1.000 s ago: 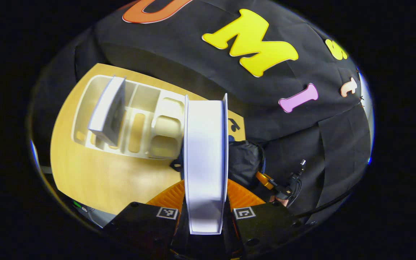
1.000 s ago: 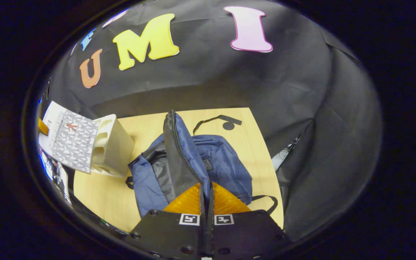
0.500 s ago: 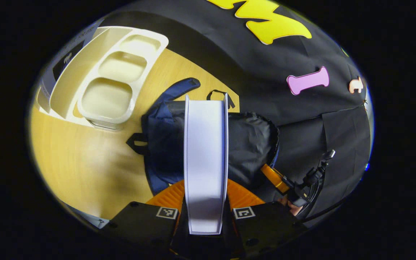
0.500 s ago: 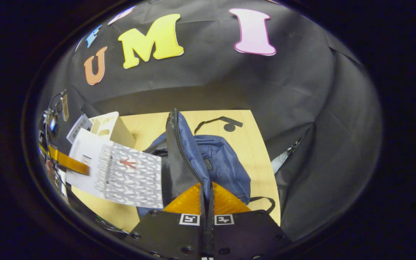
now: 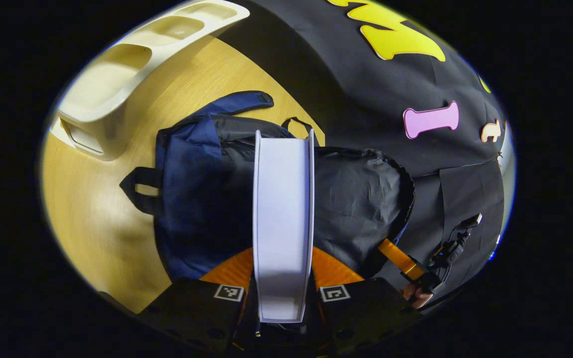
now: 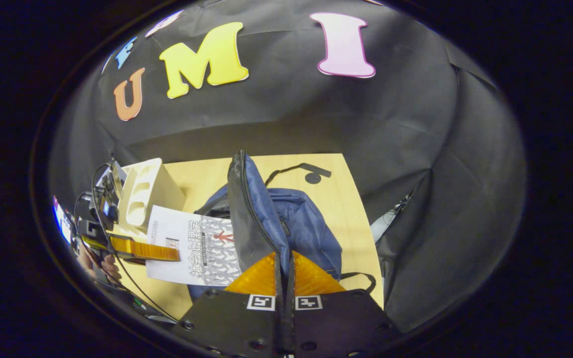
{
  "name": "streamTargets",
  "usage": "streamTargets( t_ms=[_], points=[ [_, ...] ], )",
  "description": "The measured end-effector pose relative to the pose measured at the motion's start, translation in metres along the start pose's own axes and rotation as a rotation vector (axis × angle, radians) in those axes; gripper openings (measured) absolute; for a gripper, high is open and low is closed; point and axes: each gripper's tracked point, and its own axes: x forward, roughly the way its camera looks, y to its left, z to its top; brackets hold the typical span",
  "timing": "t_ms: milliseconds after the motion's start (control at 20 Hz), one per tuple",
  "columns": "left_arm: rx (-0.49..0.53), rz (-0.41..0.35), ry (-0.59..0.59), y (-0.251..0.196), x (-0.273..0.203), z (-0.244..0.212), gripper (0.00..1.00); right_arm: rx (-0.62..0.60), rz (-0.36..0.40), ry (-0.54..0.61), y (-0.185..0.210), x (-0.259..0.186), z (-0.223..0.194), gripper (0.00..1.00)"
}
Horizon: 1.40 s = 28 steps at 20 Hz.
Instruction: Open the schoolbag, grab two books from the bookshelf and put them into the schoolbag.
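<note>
My left gripper (image 5: 282, 261) is shut on a book (image 5: 282, 209) whose white page edge faces me. The book hangs just above the open mouth of the blue schoolbag (image 5: 192, 189), over its dark lining (image 5: 361, 199). In the right gripper view, the book (image 6: 192, 246) shows a white and grey patterned cover, and the left gripper (image 6: 140, 248) holds it beside the bag's opening. My right gripper (image 6: 284, 261) is shut on the schoolbag's zipped flap (image 6: 249, 214) and holds it upright. The right gripper (image 5: 393, 252) also shows at the bag's far side.
The cream bookshelf (image 5: 132, 64) lies on the wooden table (image 5: 92, 209) to the left of the bag; it is also the bookshelf (image 6: 142, 194) behind the book. A hand (image 5: 418, 296) holds the right gripper. A bag strap (image 6: 296, 171) trails toward the table's back edge.
My left gripper has carried the book away from the bookshelf and over to the bag's opening. The right gripper has kept the flap raised, almost still.
</note>
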Motion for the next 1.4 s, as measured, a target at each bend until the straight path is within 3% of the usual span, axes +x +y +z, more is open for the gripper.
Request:
streamTargets(
  t_ms=[300,400,550,600,650,750,800,850,900,950,1050,1150,1200,1300,1350,1400],
  points=[
    [0.009,-0.071,0.002,-0.004,0.041,0.001,0.41,-0.005,-0.010,-0.010,-0.003,-0.003,0.008,0.00],
    [-0.020,-0.097,0.003,-0.002,0.050,0.001,0.38,-0.008,-0.013,-0.014,-0.003,-0.001,0.011,0.00],
    [-0.089,-0.134,-0.001,0.006,0.062,0.003,0.41,-0.014,-0.014,-0.016,0.000,0.000,0.014,0.00],
    [-0.101,-0.146,0.001,0.007,0.066,0.002,0.34,-0.017,-0.015,-0.017,0.001,0.001,0.015,0.00],
    [-0.107,-0.155,0.005,0.007,0.069,0.000,0.41,-0.020,-0.015,-0.016,0.001,0.001,0.015,0.00],
    [-0.106,-0.164,0.013,0.007,0.076,-0.002,0.41,-0.022,-0.016,-0.015,0.004,0.002,0.016,0.00],
    [-0.104,-0.166,0.016,0.007,0.078,-0.002,0.34,-0.021,-0.017,-0.016,0.004,0.002,0.017,0.00],
    [-0.104,-0.166,0.022,0.006,0.080,-0.002,0.34,-0.019,-0.017,-0.016,0.004,0.002,0.017,0.00],
    [-0.107,-0.166,0.026,0.007,0.081,-0.001,0.42,-0.018,-0.017,-0.016,0.003,0.002,0.017,0.00],
    [-0.112,-0.166,0.029,0.008,0.082,-0.001,0.42,-0.016,-0.017,-0.016,0.003,0.003,0.017,0.00],
    [-0.105,-0.147,0.028,0.013,0.082,-0.002,0.45,-0.007,-0.016,-0.016,0.003,0.003,0.017,0.00],
    [-0.073,-0.065,0.039,0.026,0.084,-0.003,0.51,-0.004,-0.015,-0.012,0.003,0.005,0.015,0.00],
    [-0.062,-0.020,0.044,0.032,0.084,-0.004,0.46,0.000,-0.010,-0.007,0.004,0.006,0.013,0.00],
    [-0.046,0.084,0.067,0.049,0.083,-0.002,0.84,0.002,-0.005,0.000,0.007,0.009,0.011,0.00],
    [-0.038,0.137,0.078,0.056,0.082,-0.004,0.75,0.001,-0.004,0.001,0.008,0.010,0.010,0.00],
    [-0.030,0.179,0.084,0.063,0.078,-0.003,0.79,0.000,-0.003,0.004,0.009,0.011,0.011,0.00]
  ],
)
